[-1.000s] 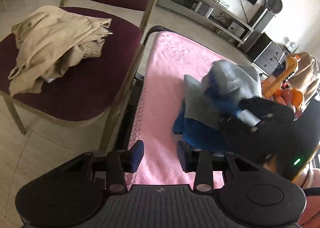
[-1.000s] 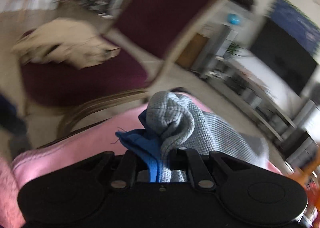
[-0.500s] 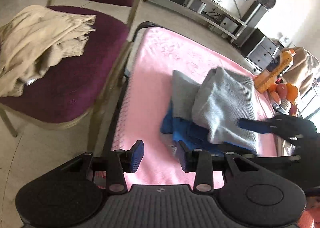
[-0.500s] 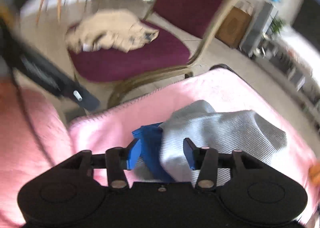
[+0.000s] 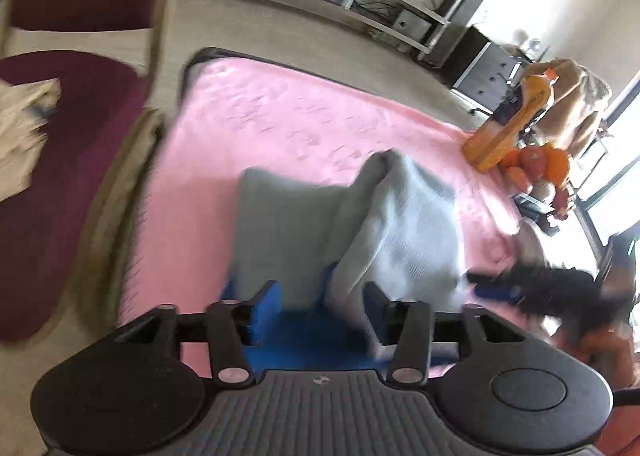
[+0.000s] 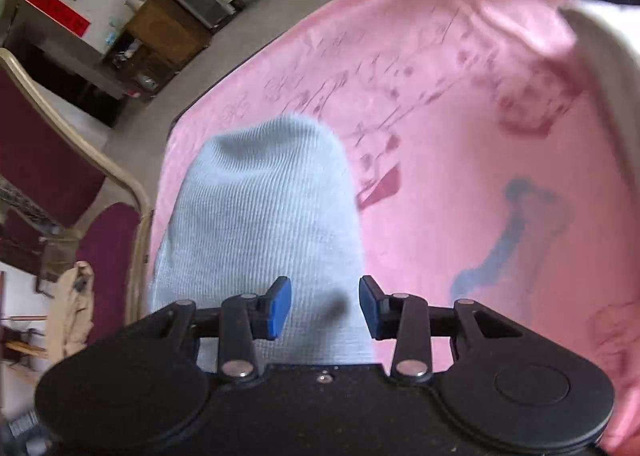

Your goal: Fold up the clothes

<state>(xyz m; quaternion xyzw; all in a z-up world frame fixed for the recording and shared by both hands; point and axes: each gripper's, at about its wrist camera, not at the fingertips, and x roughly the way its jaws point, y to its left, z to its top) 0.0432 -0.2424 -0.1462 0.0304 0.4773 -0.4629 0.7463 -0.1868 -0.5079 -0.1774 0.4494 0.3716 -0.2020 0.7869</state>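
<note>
Both empty: left claw (image 5: 322,310) gaping around grey-blue knit garment (image 5: 372,223) (folded, on pink blanket (image 5: 280,115)); right claw (image 6: 324,306) agape above it.

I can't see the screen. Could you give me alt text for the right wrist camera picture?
An open hand-held gripper with blue fingertips hovers over a folded grey knit garment lying on a pink blanket. A dark red chair stands at the left.
</note>
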